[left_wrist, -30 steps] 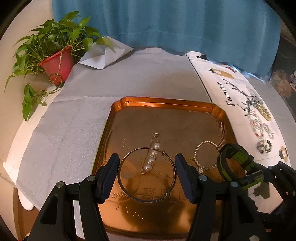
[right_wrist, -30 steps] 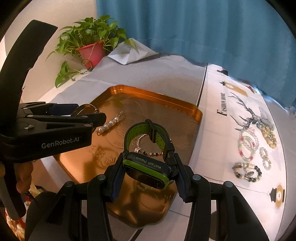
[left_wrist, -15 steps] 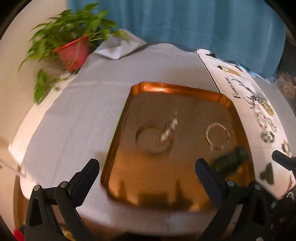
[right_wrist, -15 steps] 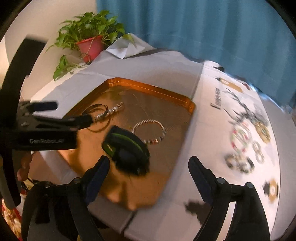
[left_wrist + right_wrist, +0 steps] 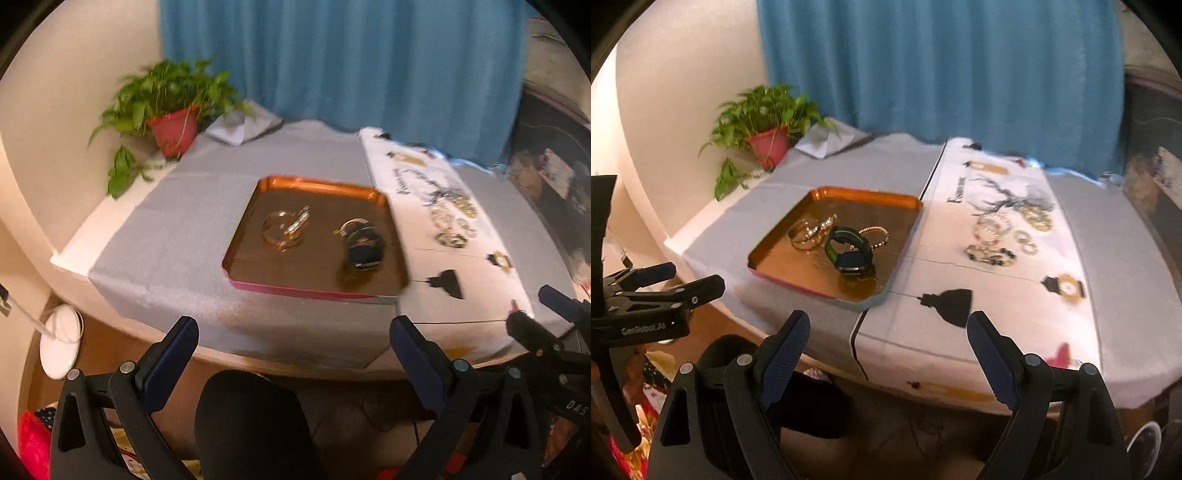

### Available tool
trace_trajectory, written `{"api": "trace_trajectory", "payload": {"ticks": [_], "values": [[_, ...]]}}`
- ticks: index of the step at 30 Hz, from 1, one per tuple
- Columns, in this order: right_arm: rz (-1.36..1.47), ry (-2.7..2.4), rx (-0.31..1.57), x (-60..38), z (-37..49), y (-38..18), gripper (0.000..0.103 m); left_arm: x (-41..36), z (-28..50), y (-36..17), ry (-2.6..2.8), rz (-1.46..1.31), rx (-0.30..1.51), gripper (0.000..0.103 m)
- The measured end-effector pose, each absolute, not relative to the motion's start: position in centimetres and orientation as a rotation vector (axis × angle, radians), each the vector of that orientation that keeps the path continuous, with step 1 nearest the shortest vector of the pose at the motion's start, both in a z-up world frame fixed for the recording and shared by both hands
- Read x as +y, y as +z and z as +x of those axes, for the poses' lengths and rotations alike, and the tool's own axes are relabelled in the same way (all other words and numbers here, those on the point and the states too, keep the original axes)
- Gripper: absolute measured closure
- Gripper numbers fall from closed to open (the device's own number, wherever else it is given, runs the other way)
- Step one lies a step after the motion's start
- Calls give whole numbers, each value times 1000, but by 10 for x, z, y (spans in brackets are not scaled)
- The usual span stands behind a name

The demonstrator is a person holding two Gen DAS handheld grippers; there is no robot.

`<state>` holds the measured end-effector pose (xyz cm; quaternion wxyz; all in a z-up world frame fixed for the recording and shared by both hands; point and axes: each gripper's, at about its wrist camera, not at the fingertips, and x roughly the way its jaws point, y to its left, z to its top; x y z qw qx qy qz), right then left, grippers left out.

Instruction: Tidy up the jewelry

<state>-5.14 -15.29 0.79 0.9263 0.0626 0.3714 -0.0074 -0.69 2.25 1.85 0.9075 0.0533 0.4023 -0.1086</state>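
A copper tray (image 5: 280, 184) (image 5: 864, 194) sits on the grey-covered table. In it lie a thin metal bangle with a pearl pin (image 5: 284, 229) (image 5: 809, 232), a beaded bracelet (image 5: 354, 224) (image 5: 877, 236), and a green-and-black watch (image 5: 364, 249) (image 5: 849, 251). Several more bracelets (image 5: 450, 221) (image 5: 1004, 232) lie on the white printed cloth to the right. My left gripper (image 5: 293, 345) and my right gripper (image 5: 888, 341) are both open and empty, held back off the table's front edge.
A potted plant in a red pot (image 5: 173, 129) (image 5: 768, 144) stands at the table's back left, with folded white paper (image 5: 240, 127) beside it. A blue curtain (image 5: 942, 66) hangs behind. A black chair seat (image 5: 251, 421) is below the grippers.
Both grippers opened, letting go of the bangle and the watch, which now lie in the tray. Both grippers pulled back and up, away from the table.
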Motion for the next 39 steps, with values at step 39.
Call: {"api": "trace_trajectory", "payload": {"ticks": [39], "values": [[201,-58,631,-172,-160,45,14,-21,-88,59,-316,204,723,0]]}}
